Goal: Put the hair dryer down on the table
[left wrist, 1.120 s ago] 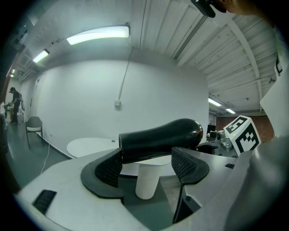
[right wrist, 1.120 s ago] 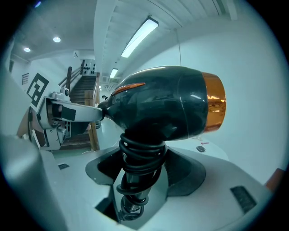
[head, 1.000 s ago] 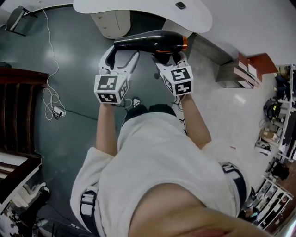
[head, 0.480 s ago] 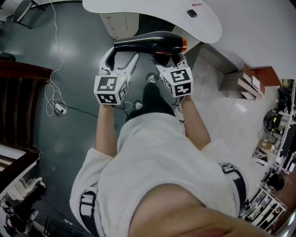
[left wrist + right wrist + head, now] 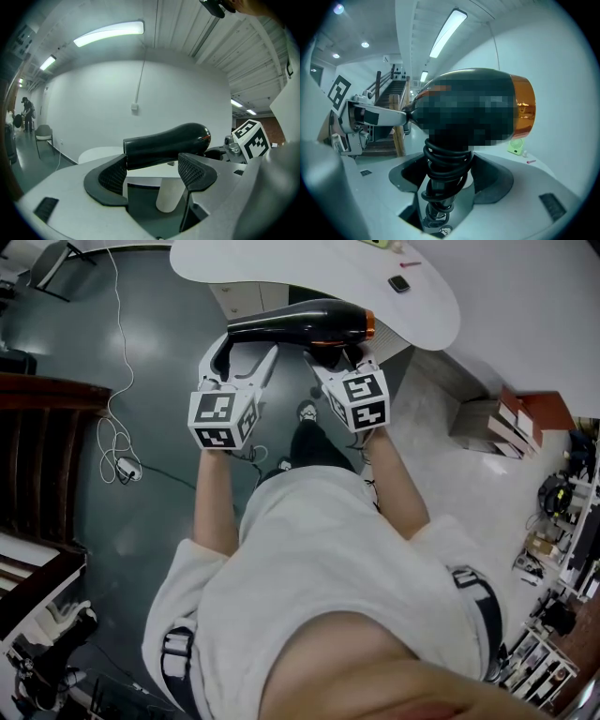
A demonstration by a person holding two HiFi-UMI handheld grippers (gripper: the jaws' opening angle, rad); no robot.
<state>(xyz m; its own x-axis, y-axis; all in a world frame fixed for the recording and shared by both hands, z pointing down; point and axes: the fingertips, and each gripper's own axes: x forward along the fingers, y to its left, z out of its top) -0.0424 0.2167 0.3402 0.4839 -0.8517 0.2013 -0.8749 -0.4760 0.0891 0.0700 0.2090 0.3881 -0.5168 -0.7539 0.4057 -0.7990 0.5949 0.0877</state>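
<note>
While the hair dryer (image 5: 309, 322) hangs just short of the desk (image 5: 281, 259), right tool (image 5: 330, 358) clamps its handle (image 5: 440, 187), left tool (image 5: 242, 351) is spread; keep it level, land softly.

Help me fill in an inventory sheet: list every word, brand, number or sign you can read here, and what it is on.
None: no word, brand or number reads in any view.
Cubes on the left gripper and right gripper: black-and-white square markers only, no letters.
Hair dryer: no print legible; mosaic covers its body in the right gripper view.
Small things on the table: too small to read.
</note>
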